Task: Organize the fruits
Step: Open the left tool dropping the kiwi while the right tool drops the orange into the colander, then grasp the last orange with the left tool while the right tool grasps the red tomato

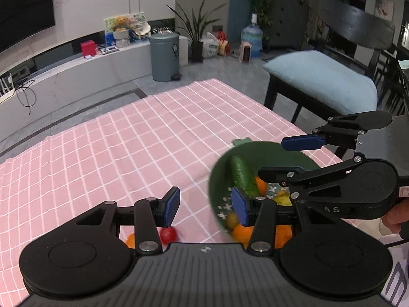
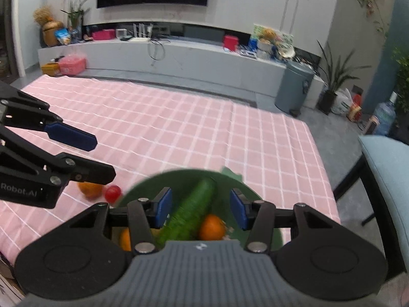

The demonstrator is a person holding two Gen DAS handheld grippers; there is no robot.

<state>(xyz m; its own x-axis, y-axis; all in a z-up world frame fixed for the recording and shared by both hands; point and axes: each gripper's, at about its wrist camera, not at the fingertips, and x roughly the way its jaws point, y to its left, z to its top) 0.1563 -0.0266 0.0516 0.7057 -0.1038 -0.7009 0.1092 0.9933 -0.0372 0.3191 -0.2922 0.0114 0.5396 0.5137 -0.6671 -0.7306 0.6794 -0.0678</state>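
Left gripper [image 1: 207, 206]: black linkage arms ending in blue rectangular pads [image 1: 171, 206], silver pivot screws at each joint, two round black discs flanking a ribbed grey body with a small white emblem at its front edge. Right gripper [image 2: 200, 206]: identical build, blue pads [image 2: 163, 206], silver screws, ribbed grey body. White lettering "Robot.AI" marks the left gripper's side; the characters "4 S" appear on the right gripper's side, behind its arms.

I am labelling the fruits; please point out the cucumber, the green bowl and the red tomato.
cucumber [image 2: 194, 209], right wrist view, middle of body
green bowl [image 1: 276, 153], left wrist view, far inner wall
red tomato [image 2: 113, 193], right wrist view, centre
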